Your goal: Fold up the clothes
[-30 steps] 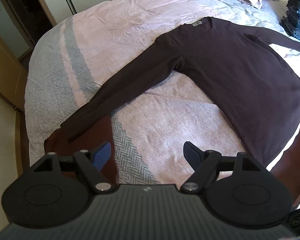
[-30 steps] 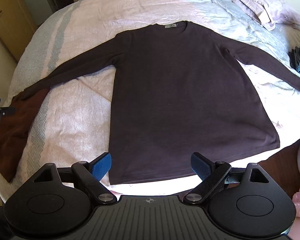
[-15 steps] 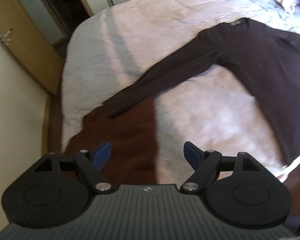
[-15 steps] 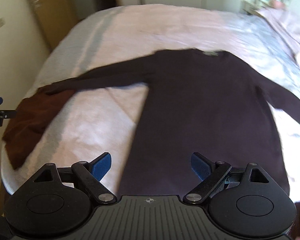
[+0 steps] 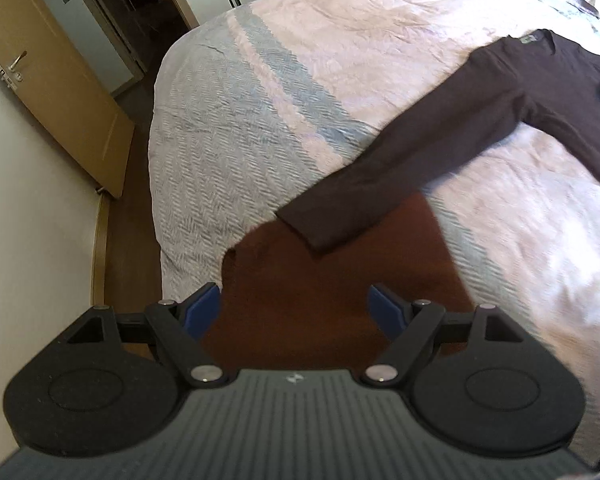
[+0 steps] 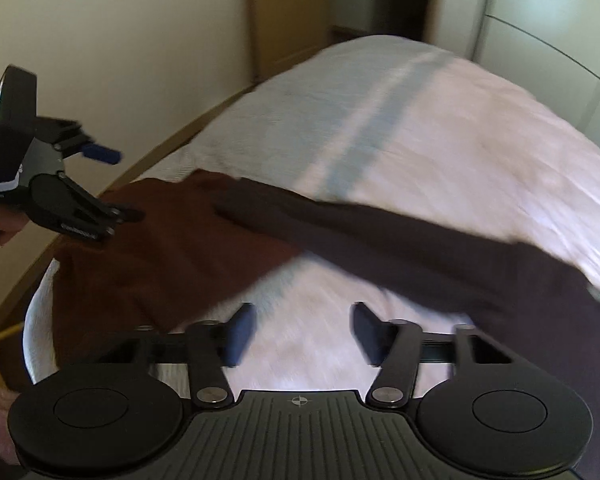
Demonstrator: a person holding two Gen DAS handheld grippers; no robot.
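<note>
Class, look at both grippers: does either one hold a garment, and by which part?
Nothing is held. The left gripper and right gripper are both open, above the brown garment and the bedspread.

The dark long-sleeved top runs off the left wrist view's right edge, only one sleeve and the collar showing. The right wrist view is smeared with blur, the rust-brown garment and bedspread textureless there. The brown garment's near end sits hidden behind the left gripper.
</note>
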